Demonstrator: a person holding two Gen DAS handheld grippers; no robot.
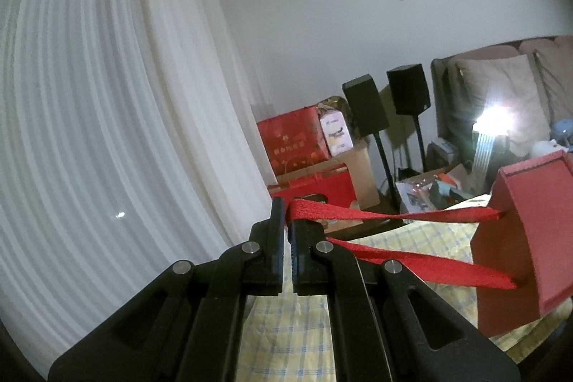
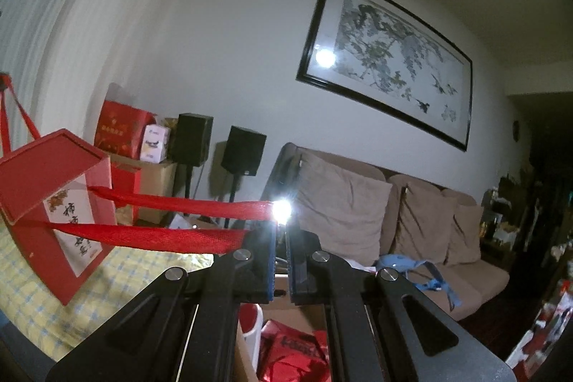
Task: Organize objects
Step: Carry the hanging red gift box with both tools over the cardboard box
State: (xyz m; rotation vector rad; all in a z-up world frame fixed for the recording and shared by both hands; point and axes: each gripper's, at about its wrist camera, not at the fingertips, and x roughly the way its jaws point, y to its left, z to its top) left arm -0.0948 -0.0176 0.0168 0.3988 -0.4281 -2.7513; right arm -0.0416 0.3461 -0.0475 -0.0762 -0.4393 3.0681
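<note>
A red gift bag (image 1: 526,238) with a white label (image 2: 71,224) hangs in the air between my two grippers, above a yellow checked cloth (image 1: 286,328). My left gripper (image 1: 287,213) is shut on one red ribbon handle (image 1: 386,213), which stretches right to the bag. In the right wrist view my right gripper (image 2: 281,221) is shut on the other red ribbon handle (image 2: 186,203), which runs left to the bag. A bright glare sits at the right gripper's tips and hides the pinch point.
White curtains (image 1: 107,95) fill the left. Against the wall stand red gift boxes (image 1: 293,138), cardboard boxes and two black speakers (image 2: 243,151) on stands. A brown sofa (image 2: 412,221) with cushions lies to the right, under a framed painting (image 2: 390,59). An open carton with red packets (image 2: 293,349) sits below.
</note>
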